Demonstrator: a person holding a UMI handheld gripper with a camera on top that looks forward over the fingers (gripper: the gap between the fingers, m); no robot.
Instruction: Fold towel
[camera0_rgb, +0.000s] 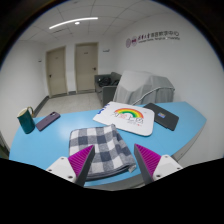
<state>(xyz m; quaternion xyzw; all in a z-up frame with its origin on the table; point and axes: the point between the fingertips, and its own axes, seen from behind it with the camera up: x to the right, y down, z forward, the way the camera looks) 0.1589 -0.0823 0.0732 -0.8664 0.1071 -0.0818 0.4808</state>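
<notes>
A grey and white checked towel (98, 149) lies folded on the blue table (40, 146), its near edge between and just ahead of my fingers. My gripper (113, 163) is open, with the magenta pads (81, 159) wide apart on either side of the towel's near end. The pads hover above the cloth and hold nothing.
Beyond the towel lies a white card with a rainbow picture (125, 117). A dark notebook (162, 116) lies to the right, a dark phone-like object (47, 121) and a teal cup (26, 120) to the left. A chair draped in white (138, 90) stands behind the table.
</notes>
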